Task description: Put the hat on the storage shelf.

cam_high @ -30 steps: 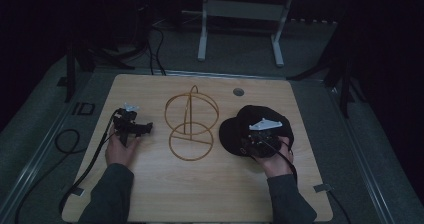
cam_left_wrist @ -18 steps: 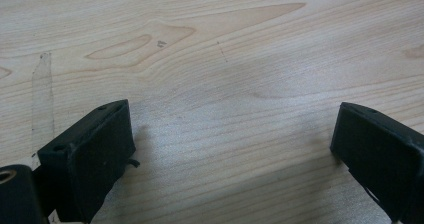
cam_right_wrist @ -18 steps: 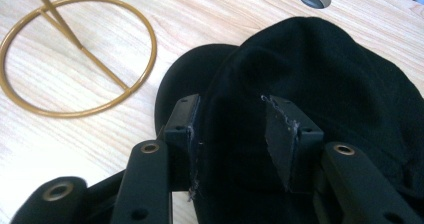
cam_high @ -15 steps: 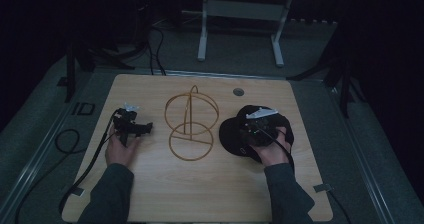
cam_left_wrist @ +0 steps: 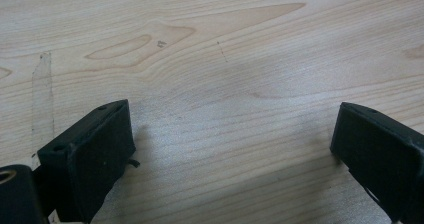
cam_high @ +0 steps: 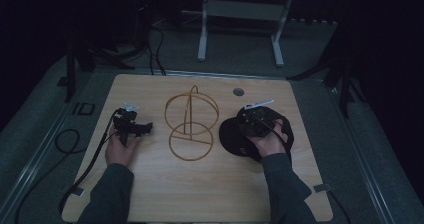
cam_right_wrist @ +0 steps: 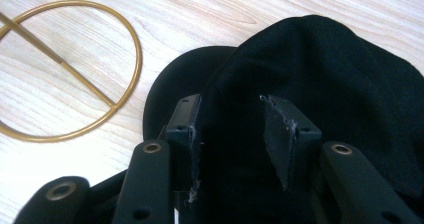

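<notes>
A black cap lies on the wooden table at the right, brim toward the centre. My right gripper sits on top of it. In the right gripper view the jaws stand close together with a fold of the cap's crown pinched between them. A gold wire stand with a ring base stands mid-table, and part of its ring lies left of the cap. My left gripper rests at the left, open over bare wood.
A round grommet sits in the table behind the cap. The left gripper's cable trails off the left edge. A metal frame stands on the floor beyond the table. Bare wood lies in front of both hands.
The right hand has shifted slightly left and forward over the cap, bringing its gripper onto the crown. The left gripper has stayed put.
</notes>
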The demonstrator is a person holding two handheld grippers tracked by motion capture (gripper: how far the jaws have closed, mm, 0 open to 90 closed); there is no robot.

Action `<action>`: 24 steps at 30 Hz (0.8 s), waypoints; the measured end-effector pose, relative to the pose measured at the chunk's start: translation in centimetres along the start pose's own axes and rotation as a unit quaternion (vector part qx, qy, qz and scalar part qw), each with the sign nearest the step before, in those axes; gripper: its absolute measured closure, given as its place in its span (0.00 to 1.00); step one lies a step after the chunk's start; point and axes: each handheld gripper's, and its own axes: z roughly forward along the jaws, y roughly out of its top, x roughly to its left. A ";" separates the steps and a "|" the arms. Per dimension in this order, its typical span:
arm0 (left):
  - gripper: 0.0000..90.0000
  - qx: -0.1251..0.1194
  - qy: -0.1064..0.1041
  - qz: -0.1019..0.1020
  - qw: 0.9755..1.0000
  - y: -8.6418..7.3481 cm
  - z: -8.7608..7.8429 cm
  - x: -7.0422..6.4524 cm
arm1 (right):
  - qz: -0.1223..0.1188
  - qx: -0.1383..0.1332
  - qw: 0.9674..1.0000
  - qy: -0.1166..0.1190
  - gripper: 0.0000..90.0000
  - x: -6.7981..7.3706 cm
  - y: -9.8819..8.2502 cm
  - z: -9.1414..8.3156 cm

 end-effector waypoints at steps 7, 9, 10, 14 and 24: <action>0.04 0.000 0.000 0.000 1.000 0.0 0.0 0.0 | 0.004 0.018 1.000 -0.003 0.68 0.0 0.7 1.0; 0.04 0.000 0.000 0.000 1.000 0.0 0.0 0.0 | 0.007 0.039 0.999 -0.002 0.69 0.0 1.0 1.6; 0.04 0.000 0.000 0.000 1.000 0.0 0.0 0.0 | 0.007 0.039 0.999 -0.002 0.69 0.0 1.0 1.6; 0.04 0.000 0.000 0.000 1.000 0.0 0.0 0.0 | 0.007 0.055 0.998 -0.003 0.68 0.2 1.4 2.1; 0.04 -0.001 0.000 -0.001 1.000 0.0 0.0 0.0 | 0.061 0.104 0.993 0.001 0.63 0.3 2.6 4.2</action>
